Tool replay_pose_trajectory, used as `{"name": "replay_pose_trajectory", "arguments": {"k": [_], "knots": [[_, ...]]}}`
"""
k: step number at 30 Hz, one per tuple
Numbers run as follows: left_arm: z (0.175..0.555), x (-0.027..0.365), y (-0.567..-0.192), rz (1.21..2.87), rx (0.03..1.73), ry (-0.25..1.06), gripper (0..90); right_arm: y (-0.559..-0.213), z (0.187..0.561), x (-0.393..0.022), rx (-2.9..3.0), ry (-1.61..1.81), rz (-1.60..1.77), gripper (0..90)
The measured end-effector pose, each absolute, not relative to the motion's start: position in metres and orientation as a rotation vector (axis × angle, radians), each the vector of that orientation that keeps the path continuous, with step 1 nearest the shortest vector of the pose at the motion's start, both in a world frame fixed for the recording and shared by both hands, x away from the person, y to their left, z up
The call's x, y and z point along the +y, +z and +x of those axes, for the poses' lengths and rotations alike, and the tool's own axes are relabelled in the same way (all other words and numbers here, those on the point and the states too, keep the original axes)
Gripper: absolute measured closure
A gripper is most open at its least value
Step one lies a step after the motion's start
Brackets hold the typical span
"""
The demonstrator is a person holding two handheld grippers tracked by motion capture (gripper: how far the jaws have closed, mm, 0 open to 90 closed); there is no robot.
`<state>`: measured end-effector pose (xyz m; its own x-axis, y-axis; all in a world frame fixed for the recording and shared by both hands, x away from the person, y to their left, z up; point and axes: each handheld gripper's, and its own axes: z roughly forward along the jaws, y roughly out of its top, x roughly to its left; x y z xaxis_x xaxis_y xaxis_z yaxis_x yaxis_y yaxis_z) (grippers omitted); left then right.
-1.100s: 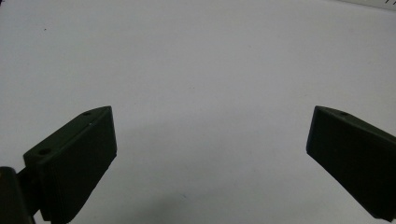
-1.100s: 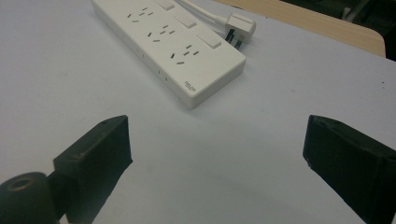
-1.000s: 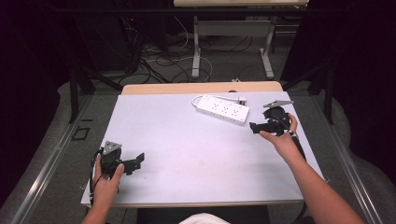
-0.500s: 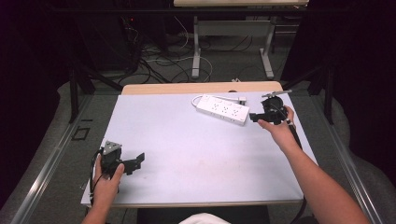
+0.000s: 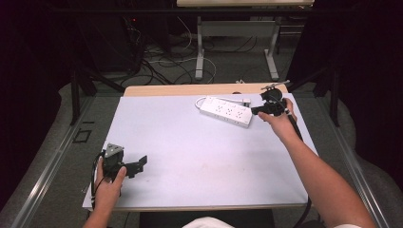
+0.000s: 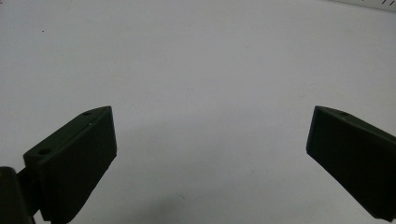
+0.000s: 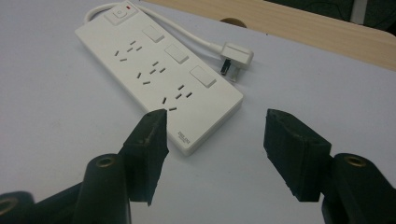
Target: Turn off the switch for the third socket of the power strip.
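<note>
A white power strip lies flat at the table's far right, its cord looping to a white plug beside it. My right gripper hovers at the strip's right end and points at it. In the right gripper view the strip lies ahead with its near end just in front of the right gripper. The jaws have just been closing, stand half apart and press on nothing. Near the front left corner my left gripper is open over bare table, as the left gripper view shows.
The pale grey table top has a wooden edge along its far side. Beyond it are a table's metal legs and cables on the floor. The plug lies right of the strip's far half.
My right hand has moved away from me and leftward, up to the strip's right end, and its jaws have narrowed. The left hand and gripper have stayed where they were.
</note>
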<state>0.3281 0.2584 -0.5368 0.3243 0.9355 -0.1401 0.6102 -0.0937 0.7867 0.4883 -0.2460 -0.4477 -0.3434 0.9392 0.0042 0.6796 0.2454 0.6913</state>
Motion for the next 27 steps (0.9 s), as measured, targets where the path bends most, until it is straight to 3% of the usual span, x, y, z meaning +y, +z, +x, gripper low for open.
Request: {"name": "replay_pose_trajectory", "arguments": {"k": [19,27], "knots": [[0.328,0.259,-0.537,1.801,1.375,0.514,1.9,-0.445,0.519,-0.227,2.131,0.769,1.48,40.7],[0.328,0.259,-0.537,1.801,1.374,0.513,1.9,-0.447,0.533,-0.226,2.131,0.76,1.513,48.0]]}}
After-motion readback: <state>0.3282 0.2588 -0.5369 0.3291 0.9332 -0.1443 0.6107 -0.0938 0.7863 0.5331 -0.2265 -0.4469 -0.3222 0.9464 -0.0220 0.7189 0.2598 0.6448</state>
